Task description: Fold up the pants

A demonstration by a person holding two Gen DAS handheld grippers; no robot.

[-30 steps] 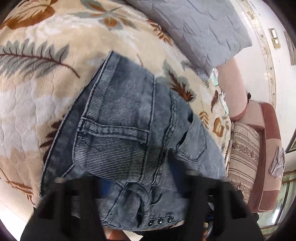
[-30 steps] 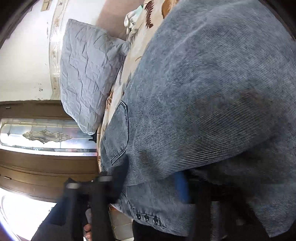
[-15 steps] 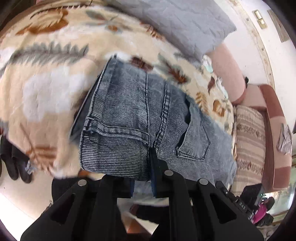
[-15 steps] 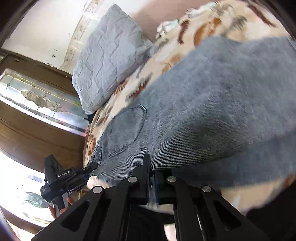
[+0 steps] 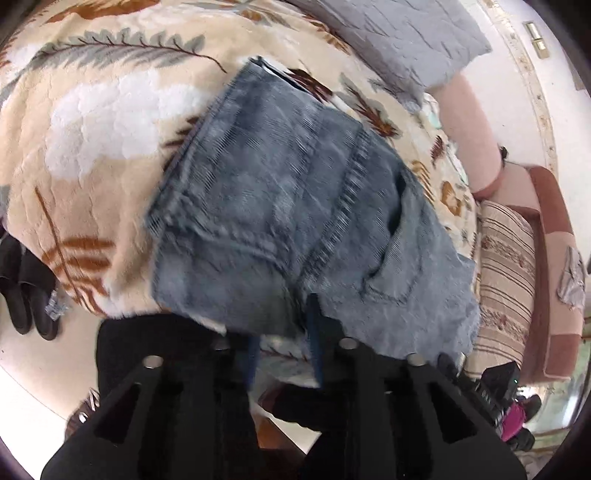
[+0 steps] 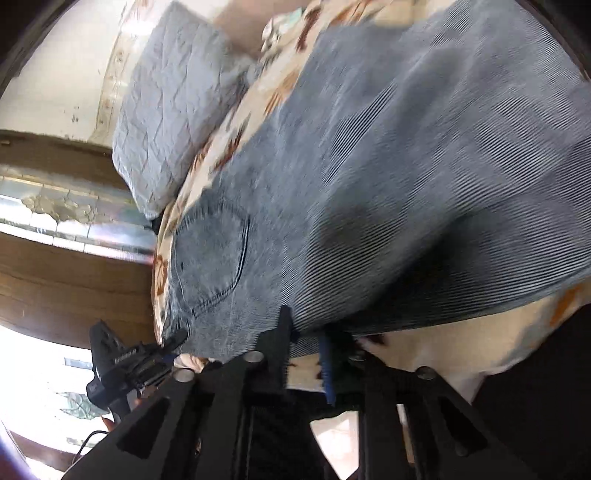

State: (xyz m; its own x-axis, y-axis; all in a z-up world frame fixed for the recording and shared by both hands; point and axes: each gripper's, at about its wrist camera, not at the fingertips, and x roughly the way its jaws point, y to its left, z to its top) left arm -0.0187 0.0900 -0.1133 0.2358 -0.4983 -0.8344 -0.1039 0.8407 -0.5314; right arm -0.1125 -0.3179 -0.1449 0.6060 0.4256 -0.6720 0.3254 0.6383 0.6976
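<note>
Folded grey-blue denim pants [image 5: 295, 206] lie on a cream leaf-print blanket [image 5: 96, 122], back pocket up; they also fill the right wrist view [image 6: 388, 177]. My left gripper [image 5: 282, 332] sits at the pants' near edge, jaws parted, nothing between them. My right gripper [image 6: 306, 339] is at the near edge of the pants in its own view, jaws parted and empty, with the denim edge just beyond the fingertips. The left gripper [image 6: 129, 365] shows at the lower left of the right wrist view.
A grey quilted pillow [image 5: 402, 33] lies at the head of the bed; it also shows in the right wrist view [image 6: 173, 107]. A striped cushion [image 5: 506, 280] and a pink sofa [image 5: 550, 258] stand at right. Black slippers [image 5: 26, 288] are on the floor at left.
Both grippers were shut on the pants' near edge half a second ago; now both have opened and let go, and the pants rest on the blanket.
</note>
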